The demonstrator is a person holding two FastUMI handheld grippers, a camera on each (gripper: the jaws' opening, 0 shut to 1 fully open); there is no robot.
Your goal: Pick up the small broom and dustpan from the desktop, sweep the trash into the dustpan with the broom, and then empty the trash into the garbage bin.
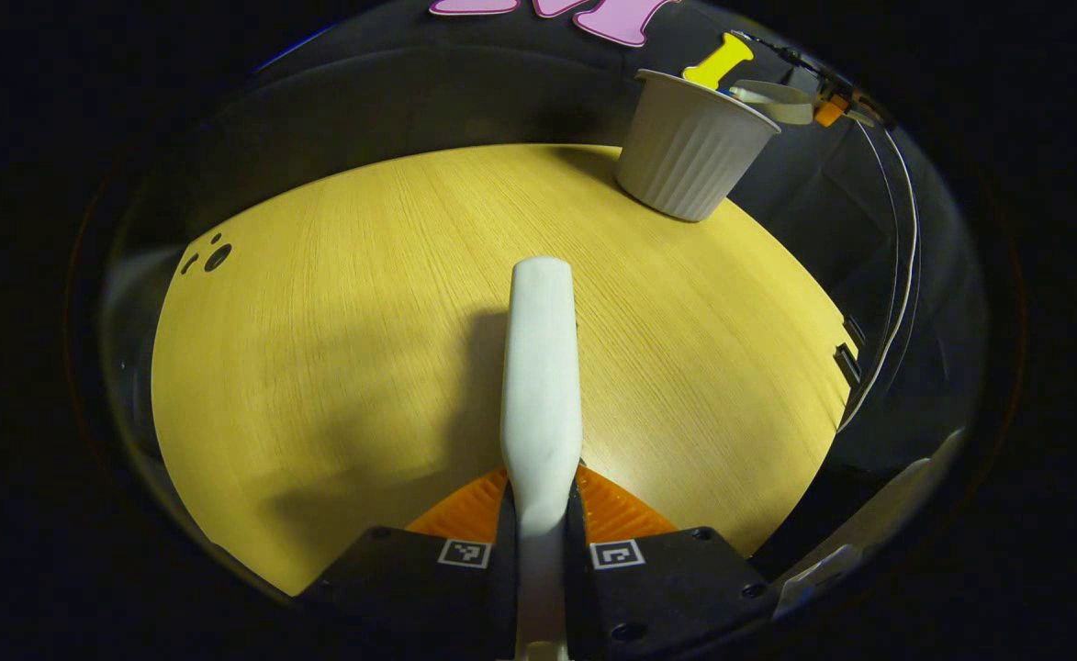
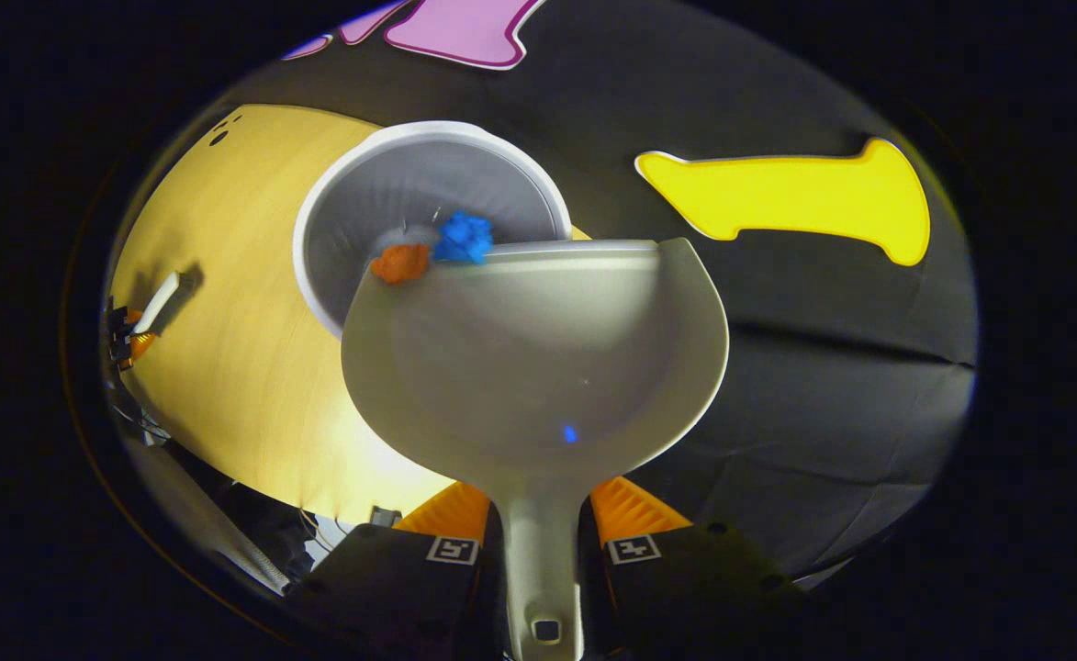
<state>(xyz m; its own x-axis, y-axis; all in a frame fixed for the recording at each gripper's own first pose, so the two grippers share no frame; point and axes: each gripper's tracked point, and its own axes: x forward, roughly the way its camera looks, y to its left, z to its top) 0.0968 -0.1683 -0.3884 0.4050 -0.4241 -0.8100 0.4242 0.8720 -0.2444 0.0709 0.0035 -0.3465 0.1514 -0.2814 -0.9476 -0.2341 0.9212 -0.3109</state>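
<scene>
My left gripper is shut on the white handle of the small broom, which points forward low over the wooden desktop. My right gripper is shut on the handle of the pale dustpan, tipped with its lip over the white ribbed garbage bin. An orange scrap and a blue scrap sit at the pan's lip, over the bin's mouth. A tiny blue speck stays in the pan. In the left gripper view the bin stands at the far right, with the dustpan above its rim.
The bin stands near the table's far right edge. Small dark holes mark the desktop's far left. A thin cable hangs beyond the right edge. The left gripper with the broom shows far left in the right gripper view.
</scene>
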